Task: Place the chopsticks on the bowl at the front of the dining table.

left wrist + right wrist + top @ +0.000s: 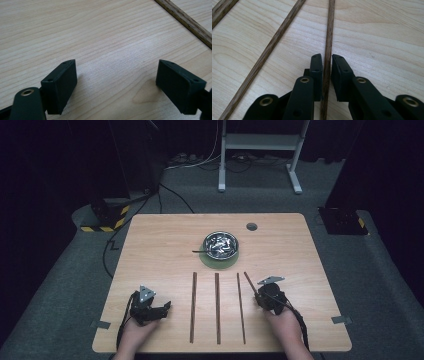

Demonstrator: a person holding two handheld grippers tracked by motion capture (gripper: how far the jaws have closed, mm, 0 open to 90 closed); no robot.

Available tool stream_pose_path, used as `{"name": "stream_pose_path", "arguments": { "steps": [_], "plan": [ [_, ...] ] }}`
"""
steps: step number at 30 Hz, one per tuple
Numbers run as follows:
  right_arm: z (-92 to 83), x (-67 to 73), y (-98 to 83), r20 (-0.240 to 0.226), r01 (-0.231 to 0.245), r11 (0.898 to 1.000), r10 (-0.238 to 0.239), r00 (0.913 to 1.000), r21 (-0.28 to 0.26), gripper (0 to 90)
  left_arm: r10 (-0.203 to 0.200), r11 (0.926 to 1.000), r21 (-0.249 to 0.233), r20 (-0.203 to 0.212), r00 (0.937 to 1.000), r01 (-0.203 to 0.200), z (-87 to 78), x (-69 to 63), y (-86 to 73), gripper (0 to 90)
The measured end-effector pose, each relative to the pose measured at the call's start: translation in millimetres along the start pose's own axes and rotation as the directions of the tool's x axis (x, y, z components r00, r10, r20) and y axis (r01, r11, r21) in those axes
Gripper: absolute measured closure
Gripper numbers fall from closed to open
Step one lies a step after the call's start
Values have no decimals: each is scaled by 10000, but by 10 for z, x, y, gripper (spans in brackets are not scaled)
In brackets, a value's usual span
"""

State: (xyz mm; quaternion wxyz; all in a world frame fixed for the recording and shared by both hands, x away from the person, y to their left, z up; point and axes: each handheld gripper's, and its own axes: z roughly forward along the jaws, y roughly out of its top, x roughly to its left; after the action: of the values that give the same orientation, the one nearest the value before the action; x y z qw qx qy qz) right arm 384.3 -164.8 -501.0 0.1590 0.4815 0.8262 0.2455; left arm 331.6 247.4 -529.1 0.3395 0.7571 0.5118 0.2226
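We see a dark room with grey carpet around a pale wooden table (165, 235), a white stand (260, 142) behind it. On the table a metal bowl (220, 244) sits on a green mat (220, 262); its contents are too small to make out. Three thin sticks (217, 307) lie side by side in front. A fourth stick (327, 62) lies between the jaws of our right gripper (327, 62), which are nearly closed around it. Our left gripper (116, 72) stands wide over bare wood, holding nothing.
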Motion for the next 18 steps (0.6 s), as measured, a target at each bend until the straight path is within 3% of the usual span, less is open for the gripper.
{"name": "stream_pose_path", "arguments": {
  "steps": [14,17,18],
  "plan": [
    [9,-14,12,67,-206,9998,206,9998,-18,833,-22,10000,29,-28,10000,22,-4,-1,-2,177],
    [12,-4,20,90,-195,9998,194,9998,11,824,-20,10000,30,-24,10000,20,-4,-1,-2,178],
    [19,-9,25,41,-199,9998,199,9998,-46,783,-18,10000,26,-33,10000,18,-3,-1,-2,179]
  ]
}}
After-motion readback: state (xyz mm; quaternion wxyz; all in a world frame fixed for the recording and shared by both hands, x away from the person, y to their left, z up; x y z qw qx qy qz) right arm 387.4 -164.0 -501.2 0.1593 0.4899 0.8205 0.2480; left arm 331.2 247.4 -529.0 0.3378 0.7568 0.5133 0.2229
